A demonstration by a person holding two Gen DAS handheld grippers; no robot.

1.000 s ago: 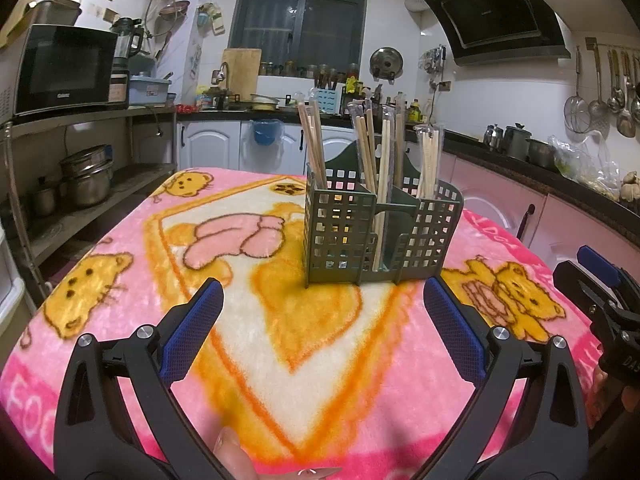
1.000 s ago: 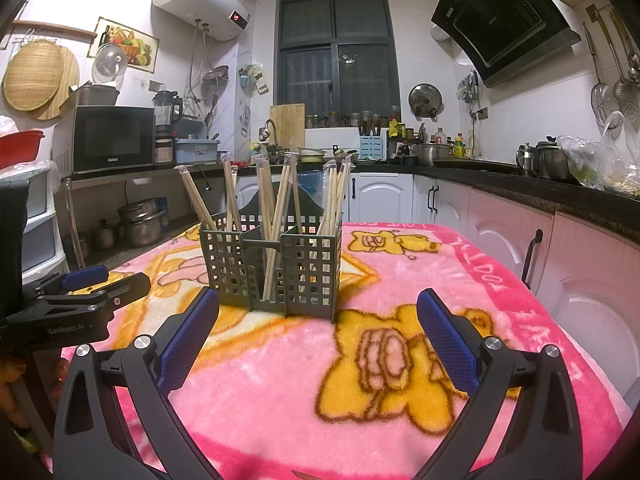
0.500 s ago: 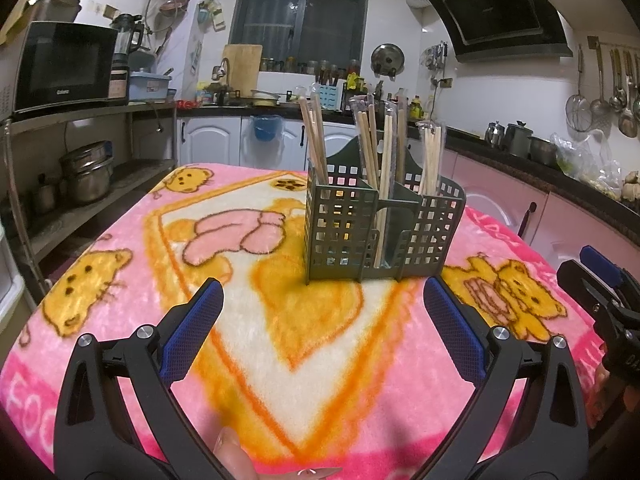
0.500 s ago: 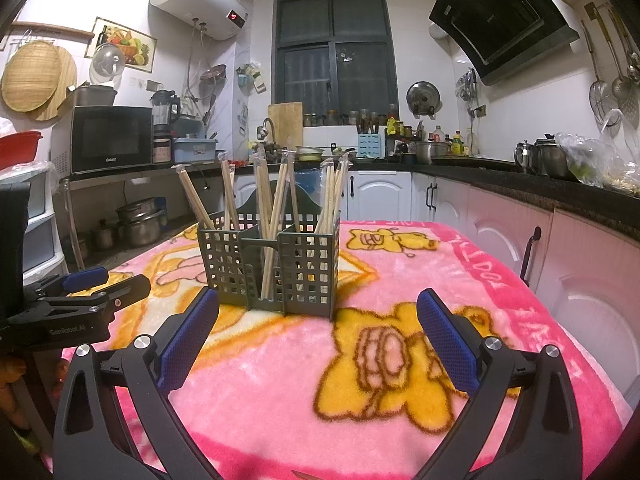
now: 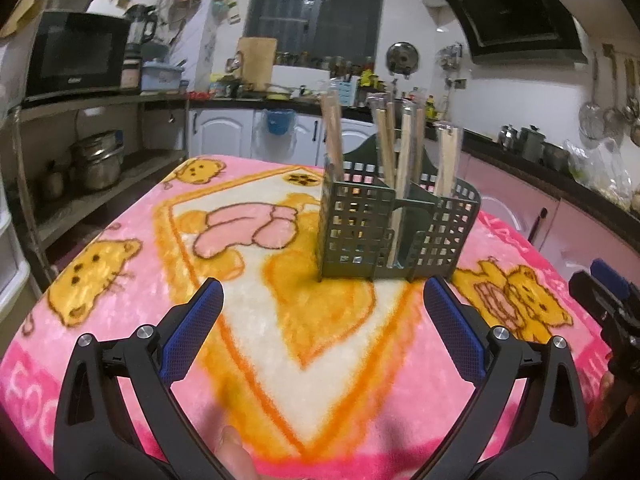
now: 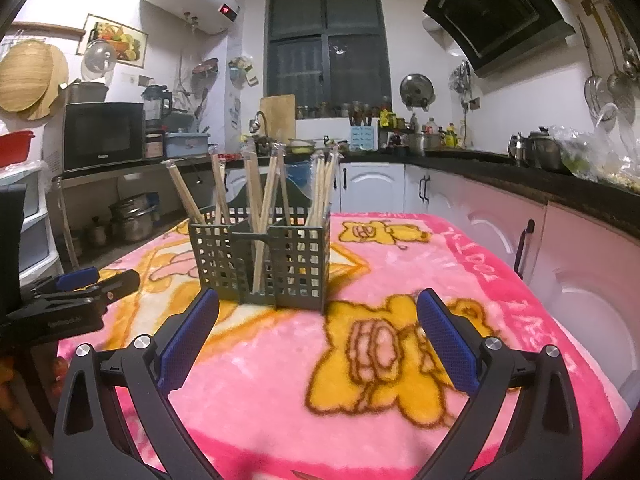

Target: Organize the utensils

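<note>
A dark green slotted utensil caddy (image 5: 394, 228) (image 6: 262, 262) stands upright on the pink cartoon blanket (image 5: 240, 280) (image 6: 400, 280). Several wrapped wooden chopsticks (image 5: 404, 148) (image 6: 272, 192) lean inside its compartments. My left gripper (image 5: 322, 326) hovers open just in front of the caddy, with nothing between its blue pads. My right gripper (image 6: 318, 330) is also open and empty, close to the caddy's front. Each gripper shows in the other's view: the right gripper (image 5: 612, 300) at the far right, the left gripper (image 6: 80, 292) at the far left.
A metal shelf rack with a microwave (image 5: 76, 56) and pots stands to the left of the table. White and pink cabinets (image 6: 560, 248) under a black counter run along the back and right. A fingertip (image 5: 232, 452) shows at the bottom edge.
Both grippers have come a little closer to the caddy, which now looks larger in both views. Both stay open and empty.
</note>
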